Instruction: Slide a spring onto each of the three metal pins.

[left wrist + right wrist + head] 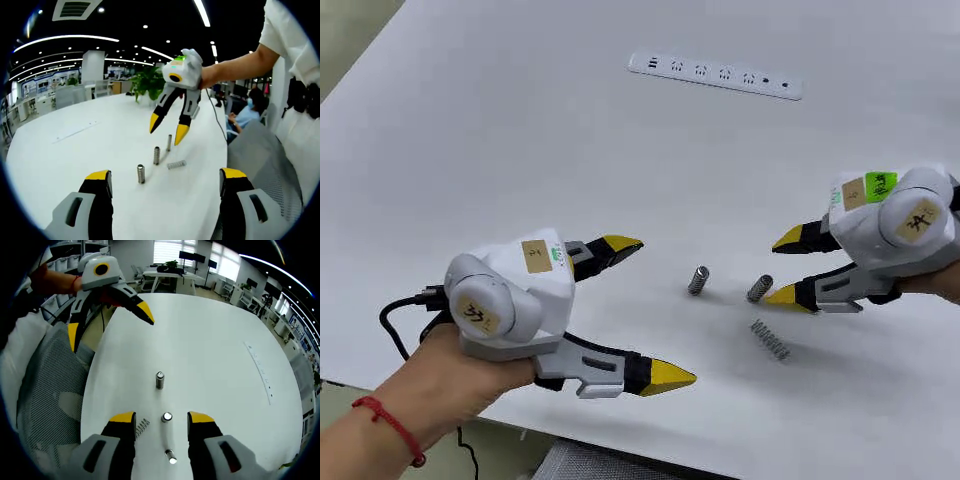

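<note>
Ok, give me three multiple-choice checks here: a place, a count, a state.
1. The loose spring is: A hanging on a pin; B lying flat on the table; C on the floor.
2. Pins standing: A two; B three; C five.
3. The right gripper is: A open; B shut on a spring; C shut on a pin.
1 B, it lies beside the pins. 2 B, the left gripper view shows three upright. 3 A, its jaws stand apart, gripping nothing.
</note>
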Demonstrator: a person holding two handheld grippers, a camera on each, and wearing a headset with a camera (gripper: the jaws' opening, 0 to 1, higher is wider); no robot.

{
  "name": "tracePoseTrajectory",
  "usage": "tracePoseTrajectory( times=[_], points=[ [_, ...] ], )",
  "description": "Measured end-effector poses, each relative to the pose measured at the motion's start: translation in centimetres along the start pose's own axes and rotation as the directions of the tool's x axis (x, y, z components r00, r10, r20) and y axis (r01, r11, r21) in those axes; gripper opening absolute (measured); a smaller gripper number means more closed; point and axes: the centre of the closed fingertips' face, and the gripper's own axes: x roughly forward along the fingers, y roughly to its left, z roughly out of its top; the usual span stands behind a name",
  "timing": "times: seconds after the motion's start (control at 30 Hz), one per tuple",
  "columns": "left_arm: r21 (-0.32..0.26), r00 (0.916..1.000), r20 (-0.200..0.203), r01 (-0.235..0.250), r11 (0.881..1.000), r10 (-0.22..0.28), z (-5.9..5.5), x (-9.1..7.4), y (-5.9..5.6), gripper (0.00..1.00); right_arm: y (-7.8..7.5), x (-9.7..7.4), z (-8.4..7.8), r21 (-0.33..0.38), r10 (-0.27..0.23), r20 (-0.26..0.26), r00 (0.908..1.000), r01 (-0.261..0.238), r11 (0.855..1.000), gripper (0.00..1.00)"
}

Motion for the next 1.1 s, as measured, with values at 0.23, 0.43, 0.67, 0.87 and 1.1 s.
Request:
tracePoseTrajectory(
  times=[0.23,0.43,0.67,0.87,1.1],
  points=[
    [0.032,0.9996,-0.028,0.004,0.999,-0.003,0.1,-0.4,-0.3,0.9,0.4,-3.2,-0.1,0.064,-0.068,0.103,0.9924,0.061,0.996,0.52],
    [0.046,0.9992,-0.041,0.003,0.999,-0.001,0.3,-0.6,-0.5,0.9,1.0,-5.4,-1.7,0.126,-0.107,0.149,0.983,0.089,0.988,0.61],
    [0.064,0.9977,-0.068,0.006,0.998,-0.002,0.1,-0.8,-0.6,0.9,2.0,-7.4,-3.5,0.193,-0.139,0.195,0.9708,0.101,0.976,0.7],
    [0.095,0.9951,-0.098,0.018,0.995,-0.008,0.3,-0.6,-0.7,0.9,3.0,-8.6,-5.3,0.25,-0.157,0.253,0.9545,0.092,0.964,0.81],
    [0.157,0.9881,-0.149,0.061,0.986,-0.038,0.8,0.5,-1.2,0.87,3.9,-9.6,-7.6,0.314,-0.189,0.271,0.9438,0.099,0.944,0.84]
  ],
)
